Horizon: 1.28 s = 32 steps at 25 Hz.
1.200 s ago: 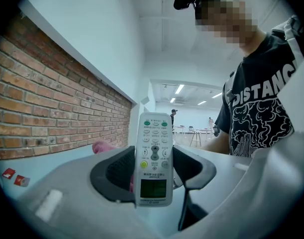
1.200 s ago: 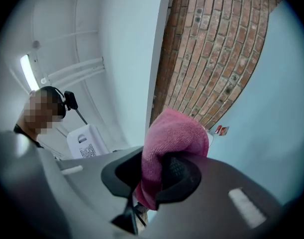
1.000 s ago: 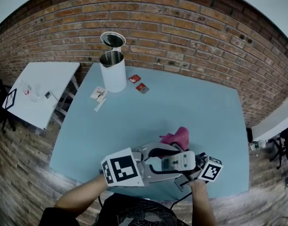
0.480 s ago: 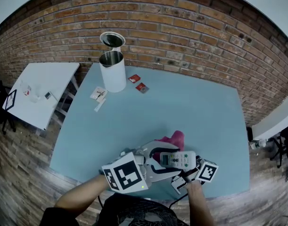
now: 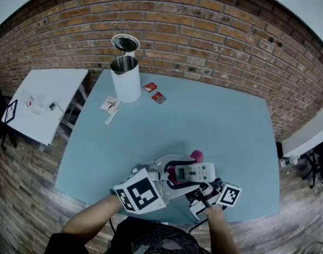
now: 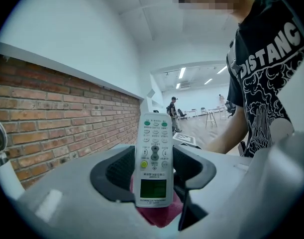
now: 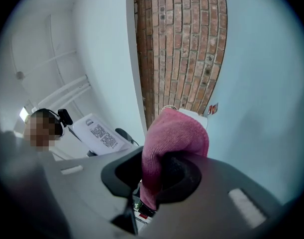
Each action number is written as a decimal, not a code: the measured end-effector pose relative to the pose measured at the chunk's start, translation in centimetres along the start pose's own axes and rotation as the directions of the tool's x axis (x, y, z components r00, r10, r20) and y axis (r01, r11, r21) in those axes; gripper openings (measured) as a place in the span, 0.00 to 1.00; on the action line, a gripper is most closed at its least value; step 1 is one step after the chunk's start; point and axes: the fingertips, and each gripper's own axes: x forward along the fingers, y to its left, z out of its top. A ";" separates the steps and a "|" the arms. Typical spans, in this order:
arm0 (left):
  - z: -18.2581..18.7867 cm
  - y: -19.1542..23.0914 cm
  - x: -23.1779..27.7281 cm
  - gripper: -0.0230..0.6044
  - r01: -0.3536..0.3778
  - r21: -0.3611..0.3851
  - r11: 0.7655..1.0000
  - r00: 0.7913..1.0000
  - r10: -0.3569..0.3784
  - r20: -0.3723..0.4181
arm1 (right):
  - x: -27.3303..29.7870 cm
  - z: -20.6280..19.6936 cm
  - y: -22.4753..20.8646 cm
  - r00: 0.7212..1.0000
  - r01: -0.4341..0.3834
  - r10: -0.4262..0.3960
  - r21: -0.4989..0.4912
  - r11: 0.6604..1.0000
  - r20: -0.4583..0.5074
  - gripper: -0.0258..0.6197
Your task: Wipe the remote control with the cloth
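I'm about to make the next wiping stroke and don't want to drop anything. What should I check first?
1. Remote gripped by left gripper: ok, the fingers press both its long sides.
2. Cloth gripped by right gripper: ok, pinched, with a fold sticking out in front.
3. Cloth on the button face: not ok, it shows under the remote and the face is bare.
4. Cloth touching the remote: cannot tell.
5. Clear of the can and red packets: ok, both sit far off, near the back edge of the table.
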 end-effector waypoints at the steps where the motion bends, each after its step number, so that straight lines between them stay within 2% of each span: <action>1: -0.1 0.1 0.0 0.42 -0.002 -0.005 1.000 1.000 0.002 0.000 | 0.0 0.0 0.0 1.000 0.002 -0.002 0.000 1.000 0.001 0.13; 3: -0.5 0.4 0.0 0.42 -0.007 -0.020 1.000 1.000 0.006 -0.006 | -0.1 0.0 -0.2 1.000 0.014 -0.014 -0.007 1.000 0.000 0.13; 5: -1.7 0.7 0.1 0.42 -0.012 -0.037 0.999 0.999 0.010 -0.043 | -0.5 0.2 -0.8 0.999 0.049 -0.049 -0.030 0.998 0.003 0.13; 8: -5.7 0.8 0.3 0.42 0.000 -0.062 0.998 0.984 -0.011 -0.177 | -1.8 0.7 -2.5 0.986 0.165 -0.163 -0.093 0.982 0.027 0.13; 10: -9.0 0.3 0.3 0.42 0.018 -0.075 0.997 0.960 -0.039 -0.277 | -3.4 1.1 -4.3 0.963 0.269 -0.265 -0.129 0.955 0.047 0.13; 13: -13.5 -1.1 0.4 0.42 0.056 -0.076 0.996 0.913 -0.082 -0.399 | -6.7 1.6 -7.2 0.910 0.414 -0.407 -0.112 0.903 0.085 0.13; 15: -16.0 -2.0 0.4 0.42 0.087 -0.088 0.992 0.878 -0.118 -0.465 | -8.2 2.1 -8.4 0.882 0.467 -0.457 -0.091 0.879 0.114 0.13; 17: -18.4 -2.8 0.4 0.42 0.116 -0.100 0.988 0.837 -0.151 -0.525 | -9.1 2.3 -8.9 0.867 0.494 -0.482 -0.084 0.865 0.128 0.13; 21: -22.5 -4.2 0.2 0.42 0.173 -0.103 0.980 0.743 -0.198 -0.640 | -9.4 1.8 -9.4 0.859 0.508 -0.499 -0.074 0.858 0.116 0.13; 23: -24.0 -4.6 0.2 0.42 0.192 -0.114 0.975 0.703 -0.218 -0.677 | -9.1 1.5 -9.5 0.861 0.506 -0.498 -0.080 0.859 0.107 0.13; 29: -26.7 -5.2 -0.2 0.42 0.207 -0.170 0.964 0.610 -0.262 -0.748 | -8.0 0.2 -9.3 0.865 0.501 -0.497 -0.091 0.860 0.065 0.13; 31: -27.2 -5.3 -0.3 0.42 0.205 -0.180 0.962 0.589 -0.268 -0.762 | -7.4 0.0 -9.2 0.873 0.489 -0.486 -0.097 0.867 0.053 0.13; 32: -27.3 -5.3 -0.3 0.42 0.203 -0.181 0.962 0.587 -0.268 -0.764 | -7.3 -0.2 -9.2 0.872 0.490 -0.488 -0.095 0.867 0.048 0.13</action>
